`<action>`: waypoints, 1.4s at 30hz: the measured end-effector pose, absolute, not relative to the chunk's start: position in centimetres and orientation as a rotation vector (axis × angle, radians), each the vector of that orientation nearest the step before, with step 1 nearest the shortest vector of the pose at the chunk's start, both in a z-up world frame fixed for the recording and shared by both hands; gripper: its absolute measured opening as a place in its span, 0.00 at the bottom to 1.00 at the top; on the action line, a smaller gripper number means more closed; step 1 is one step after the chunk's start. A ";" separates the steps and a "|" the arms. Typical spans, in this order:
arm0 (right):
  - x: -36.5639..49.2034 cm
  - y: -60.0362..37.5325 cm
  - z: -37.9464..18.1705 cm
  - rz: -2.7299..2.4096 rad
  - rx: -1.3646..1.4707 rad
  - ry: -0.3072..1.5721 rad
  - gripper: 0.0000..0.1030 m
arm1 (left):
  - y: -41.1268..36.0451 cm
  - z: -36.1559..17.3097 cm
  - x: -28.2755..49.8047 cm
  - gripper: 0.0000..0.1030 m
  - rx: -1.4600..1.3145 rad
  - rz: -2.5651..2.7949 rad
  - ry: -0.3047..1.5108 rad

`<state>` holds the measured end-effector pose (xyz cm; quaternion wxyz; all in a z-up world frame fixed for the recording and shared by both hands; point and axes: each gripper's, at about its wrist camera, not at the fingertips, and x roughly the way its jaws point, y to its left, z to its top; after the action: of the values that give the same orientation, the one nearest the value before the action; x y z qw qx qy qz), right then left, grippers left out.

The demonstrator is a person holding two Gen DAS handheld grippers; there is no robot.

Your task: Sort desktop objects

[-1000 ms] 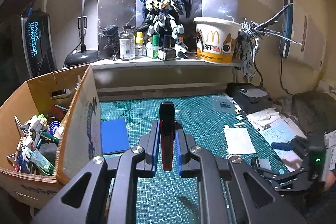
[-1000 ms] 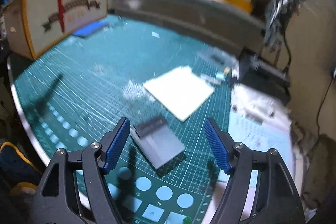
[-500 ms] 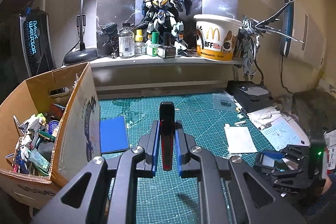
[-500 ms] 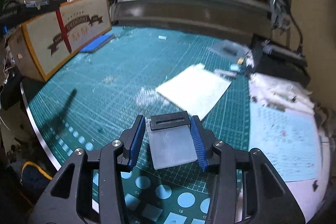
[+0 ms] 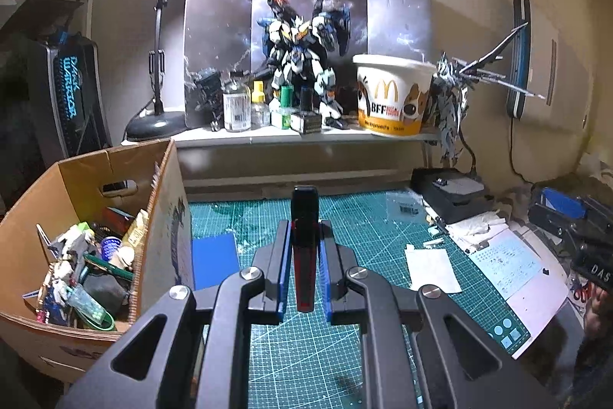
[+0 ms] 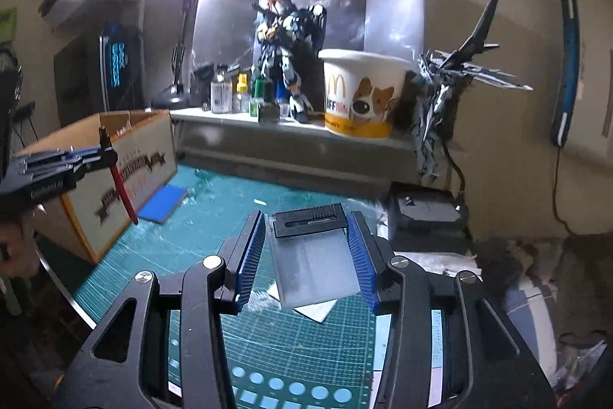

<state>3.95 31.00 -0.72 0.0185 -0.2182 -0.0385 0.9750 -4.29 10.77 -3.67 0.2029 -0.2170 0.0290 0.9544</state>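
Blue pads of my left gripper [image 5: 304,248] clamp a red-black tool [image 5: 304,255]; my right gripper [image 6: 308,252] holds a translucent case [image 6: 312,263] above the green mat [image 6: 214,217].

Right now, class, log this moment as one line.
left tongs: shut on red-black tool | right tongs: shut on clear case, above mat | box: left

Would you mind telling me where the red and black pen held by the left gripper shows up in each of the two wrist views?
Left wrist view: the red and black pen stands centre frame, clamped in the left gripper.
Right wrist view: it hangs at the left edge, in front of the cardboard box.
Shared landmark: the McDonald's bucket on the shelf.
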 end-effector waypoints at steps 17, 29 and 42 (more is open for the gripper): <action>1.4 25.8 0.5 3.184 -0.673 -0.109 0.40 | 5.7 -0.9 -1.9 0.13 -0.525 2.773 0.046; -0.6 19.0 0.9 3.366 -0.680 -0.152 0.40 | 0.7 0.5 0.4 0.15 -0.499 2.853 -0.036; -1.7 12.7 1.1 3.545 -0.677 -0.216 0.40 | -5.3 3.3 4.2 0.15 -0.383 2.894 -0.195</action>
<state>-1.73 12.71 1.08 -0.2347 -0.1820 -0.0581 0.9531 4.22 -5.33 3.32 0.1078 -0.1302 -0.0664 0.9834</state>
